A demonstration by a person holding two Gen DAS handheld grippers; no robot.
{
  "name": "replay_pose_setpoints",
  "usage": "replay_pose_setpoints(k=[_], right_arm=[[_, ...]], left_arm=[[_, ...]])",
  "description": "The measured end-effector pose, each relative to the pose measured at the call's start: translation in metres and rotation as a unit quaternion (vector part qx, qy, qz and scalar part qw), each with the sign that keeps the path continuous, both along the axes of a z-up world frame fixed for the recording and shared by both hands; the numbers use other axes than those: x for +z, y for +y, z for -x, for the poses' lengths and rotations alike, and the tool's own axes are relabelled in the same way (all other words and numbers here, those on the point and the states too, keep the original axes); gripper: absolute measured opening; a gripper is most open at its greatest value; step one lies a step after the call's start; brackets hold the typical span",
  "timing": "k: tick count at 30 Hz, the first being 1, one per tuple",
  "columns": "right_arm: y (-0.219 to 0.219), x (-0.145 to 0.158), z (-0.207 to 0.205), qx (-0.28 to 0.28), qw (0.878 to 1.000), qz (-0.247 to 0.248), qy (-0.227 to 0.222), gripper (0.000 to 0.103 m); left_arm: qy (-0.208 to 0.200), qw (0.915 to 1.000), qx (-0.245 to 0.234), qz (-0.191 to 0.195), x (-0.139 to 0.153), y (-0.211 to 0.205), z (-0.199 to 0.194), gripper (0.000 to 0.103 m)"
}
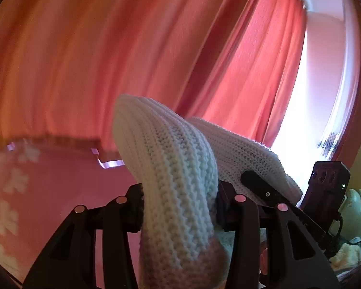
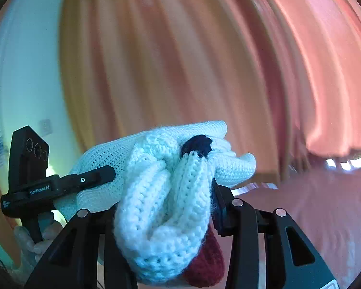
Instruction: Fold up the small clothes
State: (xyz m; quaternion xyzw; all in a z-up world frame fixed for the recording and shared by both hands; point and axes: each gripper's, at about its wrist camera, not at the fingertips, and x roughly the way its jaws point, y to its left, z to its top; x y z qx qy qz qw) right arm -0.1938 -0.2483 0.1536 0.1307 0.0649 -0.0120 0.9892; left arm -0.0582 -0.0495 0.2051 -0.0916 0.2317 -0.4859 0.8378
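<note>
White knit garment (image 1: 178, 168) is hanging bunched in mid-air between your two tools, well above the pink bed (image 1: 60, 192). Left tool (image 1: 178, 207) is clamping one thick fold; right tool (image 2: 166, 207) is pinching the other end, dark trim showing there. Garment's long axis is running tool to tool, both equally near. Curtains (image 1: 156, 48) are hanging behind, nothing blocking.
</note>
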Motion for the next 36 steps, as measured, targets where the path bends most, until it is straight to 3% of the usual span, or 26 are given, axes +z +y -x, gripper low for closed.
replay_pose_setpoints(k=[4,7,10,12,13,14,16,17,18,19,21,23,26,28,29,30,31,32,34,36], right_arm=[[0.023,0.01,-0.034,0.034,0.999,0.013,-0.017,0.039],[0.029,-0.01,-0.076,0.049,0.999,0.012,0.015,0.041],[0.028,-0.059,-0.131,0.063,0.994,0.002,0.087,0.046],[0.023,-0.11,-0.171,0.078,0.984,-0.011,0.162,0.053],[0.02,-0.14,-0.191,0.079,0.976,-0.014,0.204,0.053],[0.017,-0.171,-0.208,0.071,0.965,-0.011,0.253,0.048],[0.012,-0.21,-0.223,0.034,0.944,-0.007,0.327,0.031],[0.008,-0.214,-0.22,0.038,0.943,-0.032,0.329,0.031],[0.006,-0.206,-0.212,0.05,0.948,-0.053,0.31,0.031],[0.011,-0.198,-0.204,0.05,0.952,-0.045,0.3,0.032],[0.019,-0.179,-0.193,0.041,0.963,0.004,0.267,0.062],[0.027,-0.176,-0.194,0.052,0.964,0.011,0.259,0.063],[0.034,-0.197,-0.211,0.08,0.952,-0.019,0.296,0.063],[0.036,-0.221,-0.221,0.094,0.939,-0.022,0.33,0.042],[0.038,-0.234,-0.226,0.098,0.931,-0.022,0.35,0.023],[0.037,-0.242,-0.228,0.101,0.929,-0.026,0.356,0.021],[0.039,-0.239,-0.225,0.098,0.933,-0.025,0.345,0.019],[0.041,-0.232,-0.219,0.103,0.937,-0.023,0.333,0.018],[0.046,-0.204,-0.201,0.118,0.952,-0.02,0.282,0.018],[0.045,-0.2,-0.193,0.115,0.955,-0.014,0.274,0.02]], left_arm=[[-0.033,0.999,0.028,0.009,0.012,0.031,-0.018,0.043],[-0.023,0.9984,0.051,-0.002,-0.006,0.04,-0.045,0.045],[0.02,0.9966,0.075,-0.028,-0.054,0.046,-0.085,0.05],[0.063,0.991,0.099,-0.065,-0.111,0.044,-0.122,0.055],[0.085,0.9856,0.117,-0.088,-0.14,0.045,-0.139,0.055],[0.119,0.9746,0.144,-0.124,-0.178,0.044,-0.157,0.055],[0.179,0.9451,0.204,-0.182,-0.226,0.046,-0.177,0.049],[0.2,0.9365,0.217,-0.189,-0.234,0.051,-0.18,0.049],[0.201,0.9403,0.213,-0.174,-0.23,0.057,-0.178,0.05],[0.194,0.9437,0.214,-0.162,-0.224,0.06,-0.175,0.05],[0.161,0.9507,0.225,-0.141,-0.202,0.069,-0.164,0.065],[0.151,0.9513,0.235,-0.13,-0.193,0.073,-0.161,0.069],[0.16,0.9507,0.228,-0.135,-0.192,0.063,-0.165,0.07],[0.17,0.9464,0.222,-0.162,-0.201,0.056,-0.165,0.069],[0.176,0.9408,0.22,-0.188,-0.213,0.049,-0.166,0.064],[0.178,0.936,0.216,-0.214,-0.222,0.042,-0.168,0.047],[0.176,0.9313,0.214,-0.236,-0.231,0.04,-0.168,0.043],[0.166,0.9252,0.22,-0.261,-0.236,0.036,-0.167,0.041],[0.159,0.9269,0.218,-0.26,-0.234,0.04,-0.164,0.039],[0.165,0.9275,0.217,-0.256,-0.235,0.047,-0.162,0.042]])
